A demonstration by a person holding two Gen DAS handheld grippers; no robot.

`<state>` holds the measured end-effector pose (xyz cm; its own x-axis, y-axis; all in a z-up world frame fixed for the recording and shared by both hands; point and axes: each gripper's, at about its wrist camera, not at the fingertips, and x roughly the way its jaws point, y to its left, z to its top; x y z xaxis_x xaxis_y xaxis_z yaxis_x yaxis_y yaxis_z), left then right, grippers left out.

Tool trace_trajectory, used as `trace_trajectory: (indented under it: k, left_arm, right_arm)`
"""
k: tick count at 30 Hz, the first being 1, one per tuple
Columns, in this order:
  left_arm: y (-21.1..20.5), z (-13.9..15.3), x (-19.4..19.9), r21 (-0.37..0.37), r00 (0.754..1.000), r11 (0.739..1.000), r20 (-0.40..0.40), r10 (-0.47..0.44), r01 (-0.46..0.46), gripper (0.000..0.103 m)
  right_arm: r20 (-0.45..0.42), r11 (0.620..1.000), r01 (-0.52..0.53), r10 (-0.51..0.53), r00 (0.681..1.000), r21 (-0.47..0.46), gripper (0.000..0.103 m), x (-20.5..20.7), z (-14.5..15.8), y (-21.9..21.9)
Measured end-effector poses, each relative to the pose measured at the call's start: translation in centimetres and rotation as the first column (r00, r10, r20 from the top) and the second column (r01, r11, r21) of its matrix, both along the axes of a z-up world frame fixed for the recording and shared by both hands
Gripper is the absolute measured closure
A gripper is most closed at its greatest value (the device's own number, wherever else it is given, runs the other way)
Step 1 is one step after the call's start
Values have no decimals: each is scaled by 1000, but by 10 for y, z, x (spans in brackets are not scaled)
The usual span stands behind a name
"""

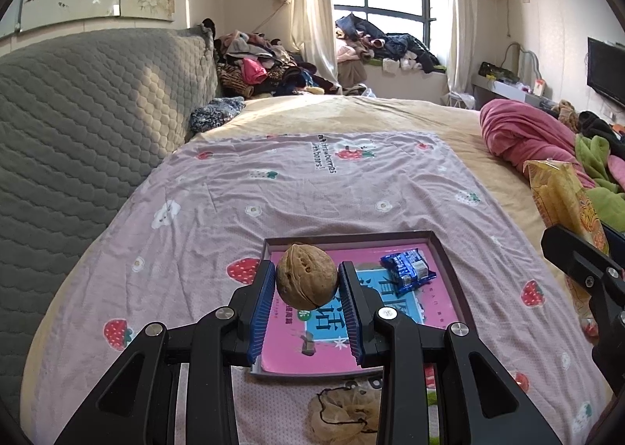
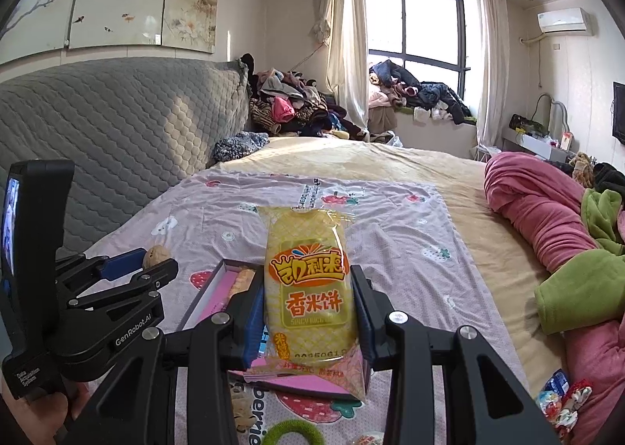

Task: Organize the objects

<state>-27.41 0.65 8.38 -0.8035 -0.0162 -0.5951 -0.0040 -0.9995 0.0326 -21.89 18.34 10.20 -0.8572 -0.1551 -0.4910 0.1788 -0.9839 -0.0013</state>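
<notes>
1. Black linkages fill the bottom of the left wrist view, where the left gripper (image 1: 306,281) has its jaws closed on a walnut (image 1: 307,276), the blue pads (image 1: 262,312) pressing its two sides.
2. Below the walnut lies a shallow tray (image 1: 441,245) with a pink book cover (image 1: 425,343) in it, resting on a strawberry-print sheet (image 1: 273,191) spread over the bed (image 1: 468,124).
3. Only this view shows a small blue snack packet (image 1: 408,270) inside the tray, at its far right part, and a crumpled pale net bag (image 1: 343,413) on the sheet just in front of the tray.
4. At its right edge, part of the right gripper (image 1: 586,269) and a slice of the yellow packet (image 1: 562,202) show.
5. In the right wrist view, the right gripper (image 2: 308,312) has its jaws closed on a yellow rice-cracker packet (image 2: 306,288), held upright over the tray (image 2: 203,296).
6. That view alone shows the left gripper (image 2: 150,261) from the side with the walnut (image 2: 155,253) at its tip, a hand (image 2: 43,413) under it, a green ring (image 2: 289,433) on the sheet, and wrapped sweets (image 2: 562,402) at lower right.
</notes>
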Motion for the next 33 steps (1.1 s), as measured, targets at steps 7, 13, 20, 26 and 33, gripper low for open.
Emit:
trace_trajectory:
  k: [7,13,20,26,33]
  left_arm:
    - [-1,-18,-14,15,1000,1000,29,7,-7,69]
    - [1,-27,-18,0,999,1000,42,20,-20,69]
    - [0,-31,-24,-6,999,1000,43,24,-24,69]
    - [-1,-36,-30,-8,999,1000,48,23,-23,69]
    - [-2,-45,-35,5,997,1000,71,19,-20,69]
  right_arm:
    - [6,1000,5,-5,1000,24,63,-2,-9,-2]
    - [19,1000,13,-13,1000,19,63,-6,-17,3]
    - [43,1000,6,-6,999,6,63,-15,-30,3]
    - [56,1000,9,-9,998,8,63,-21,-35,3]
    - [73,1000,10,-10,997,8,63,-27,-44,2]
